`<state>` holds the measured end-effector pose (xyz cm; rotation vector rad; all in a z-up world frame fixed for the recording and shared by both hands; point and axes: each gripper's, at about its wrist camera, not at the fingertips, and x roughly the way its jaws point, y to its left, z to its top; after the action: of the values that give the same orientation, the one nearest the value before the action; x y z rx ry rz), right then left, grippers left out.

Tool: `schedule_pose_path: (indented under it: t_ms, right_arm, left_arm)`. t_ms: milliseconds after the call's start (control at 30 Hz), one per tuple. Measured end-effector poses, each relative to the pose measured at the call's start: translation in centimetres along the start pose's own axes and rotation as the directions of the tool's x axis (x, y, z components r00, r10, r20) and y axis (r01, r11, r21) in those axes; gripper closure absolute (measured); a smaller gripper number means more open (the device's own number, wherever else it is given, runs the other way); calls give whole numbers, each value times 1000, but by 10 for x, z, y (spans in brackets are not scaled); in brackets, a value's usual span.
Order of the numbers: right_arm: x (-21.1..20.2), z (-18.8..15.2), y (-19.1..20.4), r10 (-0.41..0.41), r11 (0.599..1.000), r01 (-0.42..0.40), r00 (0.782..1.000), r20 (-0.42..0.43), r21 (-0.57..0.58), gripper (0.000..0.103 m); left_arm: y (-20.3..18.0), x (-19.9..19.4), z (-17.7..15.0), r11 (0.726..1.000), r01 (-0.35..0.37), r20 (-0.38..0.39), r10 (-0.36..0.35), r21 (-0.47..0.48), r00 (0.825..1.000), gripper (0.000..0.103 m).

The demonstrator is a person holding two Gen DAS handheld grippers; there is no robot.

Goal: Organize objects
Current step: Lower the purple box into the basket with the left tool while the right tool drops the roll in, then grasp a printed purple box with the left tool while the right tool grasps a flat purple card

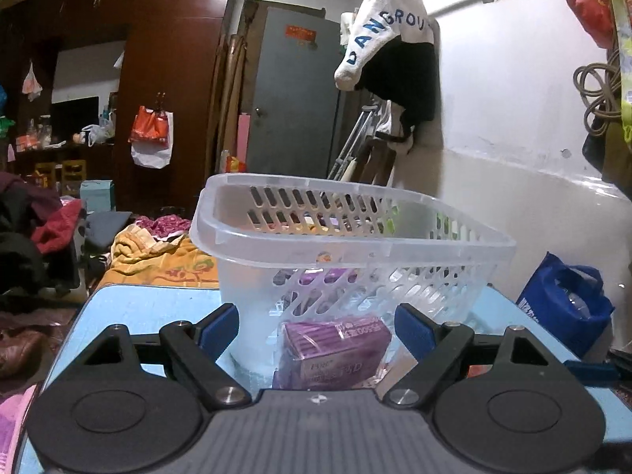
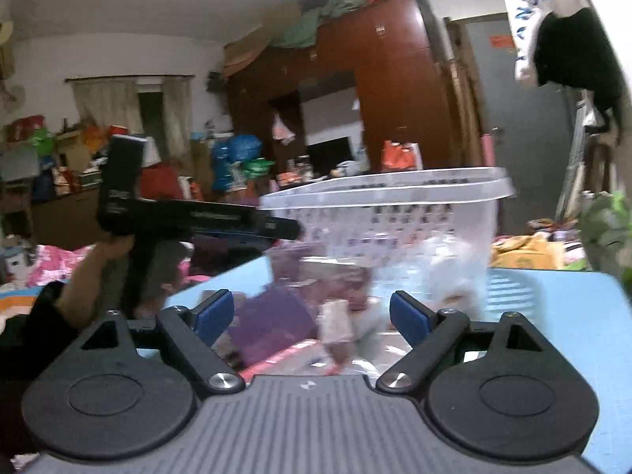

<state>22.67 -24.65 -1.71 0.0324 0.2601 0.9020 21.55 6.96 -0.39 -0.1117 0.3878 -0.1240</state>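
Basket stands behind purple packet on blue table; both grippers' jaws spread.

Just a light blue table carrying everything here. Sitting on it toward the far edge: a clear slotted basket, upright. Lying just in front of the basket: a purple pack in wrap, plus a blurry heap of purple and pink packets spreading over the near side.
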Motion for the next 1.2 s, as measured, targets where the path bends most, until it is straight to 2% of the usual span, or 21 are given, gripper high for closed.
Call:
schedule_pose_path:
  t_ms: [100,200,267,400,567,600,667,767,1033,1200]
  right_arm:
    - [8,-1,15,0,999,-1,1000,-15,-53,14]
    - [17,-1,22,24,996,-27,999,-30,-87,21]
    - [22,-2,27,10,993,-16,999,-44,-121,37]
    - [21,-6,34,-23,986,15,999,-44,-165,37]
    - [2,-5,23,-63,990,64,998,10,-129,37]
    - [1,-4,21,-73,990,75,997,20,-116,37]
    - [-4,-3,14,-92,992,94,995,33,-86,37]
    - [-11,-4,5,-132,990,134,990,48,-39,37]
    - [-19,-4,-13,-208,978,206,975,81,29,37]
    - [-23,-2,-20,-228,973,223,968,101,60,37]
  left_arm:
    - [-6,7,1,1000,-1,-18,0,-15,1000,14]
    - [-16,13,0,1000,-17,-27,17,-4,999,14]
    - [-20,19,1,999,-46,-34,46,5,998,14]
    - [-24,23,0,997,-70,-61,71,8,996,14]
    - [-27,27,-2,993,-119,-85,119,14,989,14]
    - [-27,28,-3,992,-122,-90,123,8,988,16]
    - [-26,29,-4,994,-112,-96,112,3,989,33]
    - [-26,24,-3,993,-121,-68,120,-9,990,33]
    - [-26,-10,-3,990,-139,82,140,-14,987,33]
    - [-20,-18,-1,992,-118,111,123,-51,986,33]
